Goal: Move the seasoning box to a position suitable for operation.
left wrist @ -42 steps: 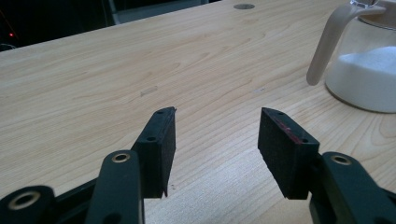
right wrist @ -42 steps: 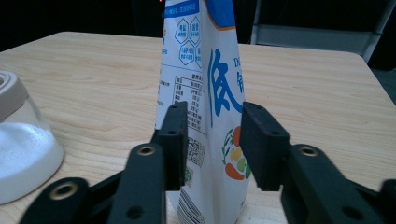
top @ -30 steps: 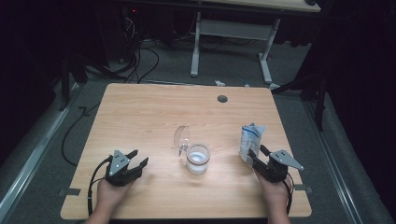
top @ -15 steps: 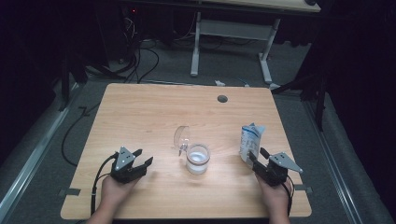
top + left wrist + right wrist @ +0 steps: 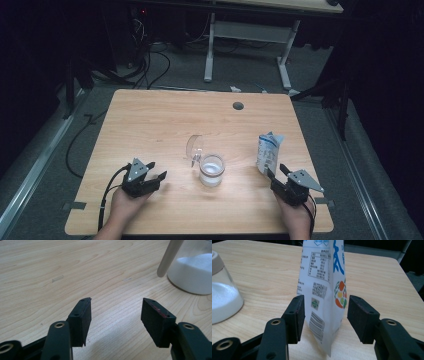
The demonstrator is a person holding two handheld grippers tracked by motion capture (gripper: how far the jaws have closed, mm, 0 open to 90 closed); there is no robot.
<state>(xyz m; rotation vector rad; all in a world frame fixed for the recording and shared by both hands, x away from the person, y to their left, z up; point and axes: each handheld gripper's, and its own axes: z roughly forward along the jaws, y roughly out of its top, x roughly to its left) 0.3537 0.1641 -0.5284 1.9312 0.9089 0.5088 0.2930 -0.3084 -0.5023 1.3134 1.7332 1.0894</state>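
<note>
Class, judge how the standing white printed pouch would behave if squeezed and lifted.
The pouch looks like thin film, so it would probably crumple between the right hand-held gripper pads. Tall on a narrow base, it may tip if nudged. Its glossy print could be slippery.

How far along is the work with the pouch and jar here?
Early. Done: the jar stands open, lid flipped up, some white powder inside. In hand: the right gripper straddles the upright pouch, jaws open, not gripping. Left gripper is empty. Left: grasping the pouch, probably pouring.
</note>
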